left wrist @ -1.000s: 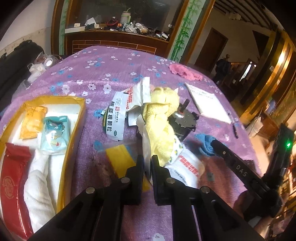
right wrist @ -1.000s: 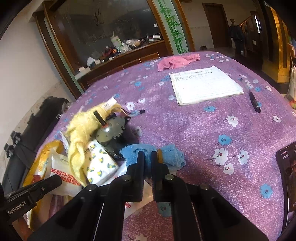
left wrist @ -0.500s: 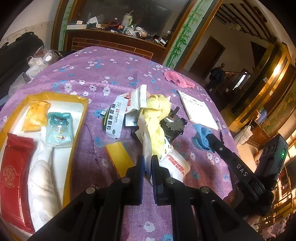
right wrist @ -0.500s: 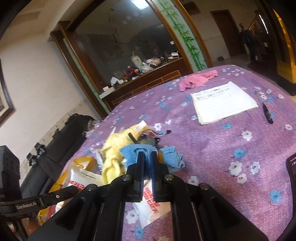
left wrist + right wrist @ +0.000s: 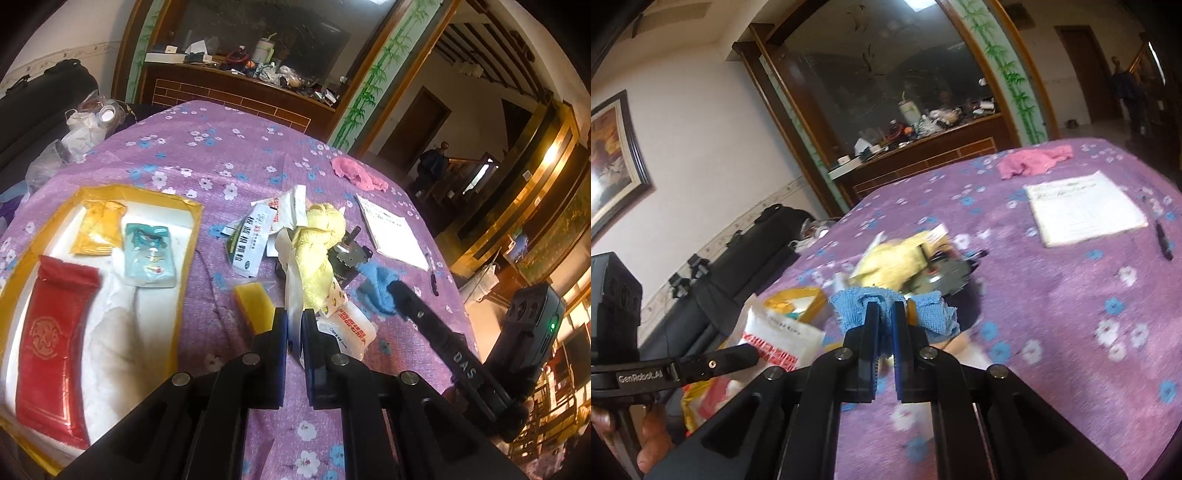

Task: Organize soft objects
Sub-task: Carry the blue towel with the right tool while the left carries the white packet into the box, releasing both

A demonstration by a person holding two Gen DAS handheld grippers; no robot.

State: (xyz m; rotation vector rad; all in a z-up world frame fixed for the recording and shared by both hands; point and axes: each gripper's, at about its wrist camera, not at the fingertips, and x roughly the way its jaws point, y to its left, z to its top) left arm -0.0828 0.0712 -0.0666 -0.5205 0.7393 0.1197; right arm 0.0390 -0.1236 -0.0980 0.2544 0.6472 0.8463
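My left gripper (image 5: 294, 319) is shut on the yellow cloth (image 5: 318, 254) together with a strip of white wrapper, held up over the clutter. My right gripper (image 5: 885, 314) is shut on the blue cloth (image 5: 923, 317) and holds it above the table; this cloth also shows in the left wrist view (image 5: 375, 286). A pink cloth (image 5: 356, 173) lies at the far side, also visible in the right wrist view (image 5: 1032, 162). A yellow-rimmed tray (image 5: 186, 266) at the left holds a white towel (image 5: 110, 332), a red packet (image 5: 51, 343), a teal packet (image 5: 149, 260) and a yellow packet (image 5: 98, 229).
White sachets (image 5: 251, 240), a yellow sponge block (image 5: 255, 304), a black motor part (image 5: 347, 258) and a red-printed white bag (image 5: 347, 330) lie mid-table. A paper sheet (image 5: 1084, 206) and pen (image 5: 1163, 238) lie at the right. A wooden counter stands behind.
Both grippers have risen and pulled back. The blue cloth has come up off the table in the right gripper. The yellow cloth hangs higher from the left gripper.
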